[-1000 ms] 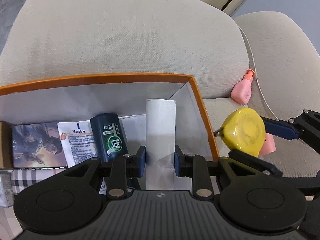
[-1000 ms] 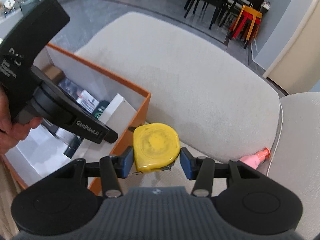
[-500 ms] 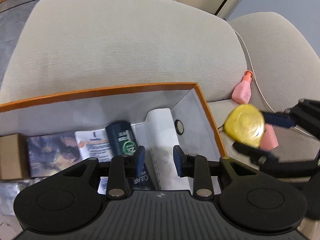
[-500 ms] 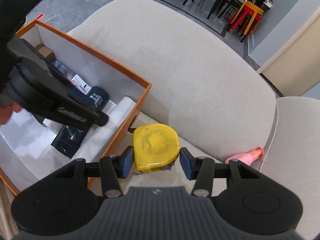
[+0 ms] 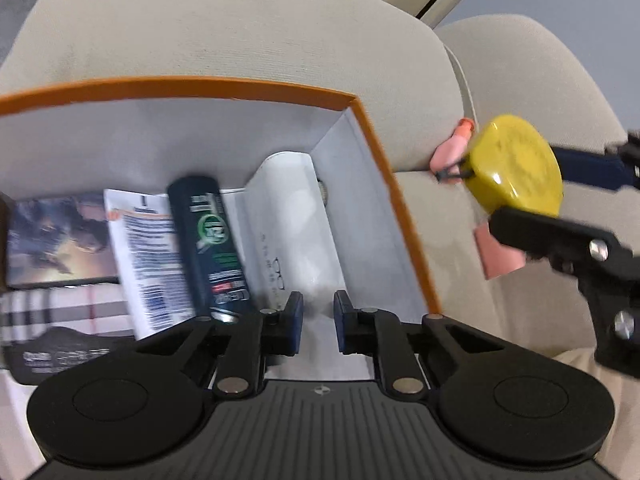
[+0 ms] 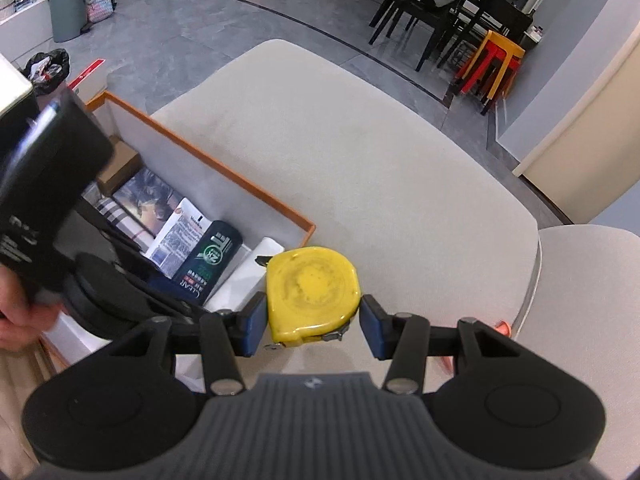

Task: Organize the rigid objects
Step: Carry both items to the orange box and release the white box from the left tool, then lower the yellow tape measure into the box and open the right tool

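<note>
My right gripper [image 6: 313, 328] is shut on a yellow tape measure [image 6: 312, 296] and holds it in the air just right of the orange-rimmed box [image 6: 224, 168] on the beige sofa. In the left wrist view the tape measure [image 5: 516, 164] hangs beside the box's right wall [image 5: 376, 140]. My left gripper [image 5: 318, 328] hovers over the box's right end. Its jaws are closing with a narrow gap and nothing between them. Below it a long white carton [image 5: 280, 216] lies flat along the right wall, next to a dark green bottle [image 5: 208, 240].
The box also holds a Vaseline packet [image 5: 144, 248], a picture card [image 5: 56, 240] and a plaid item [image 5: 60, 312]. A pink bottle [image 5: 452, 152] and a pink block [image 5: 500, 256] lie on the seat to the right. A hand [image 6: 20, 320] holds the left gripper.
The left gripper let go of the white carton, which now lies flat in the box, and its jaws have narrowed. The right gripper rose with the tape measure, nearer the box's edge.
</note>
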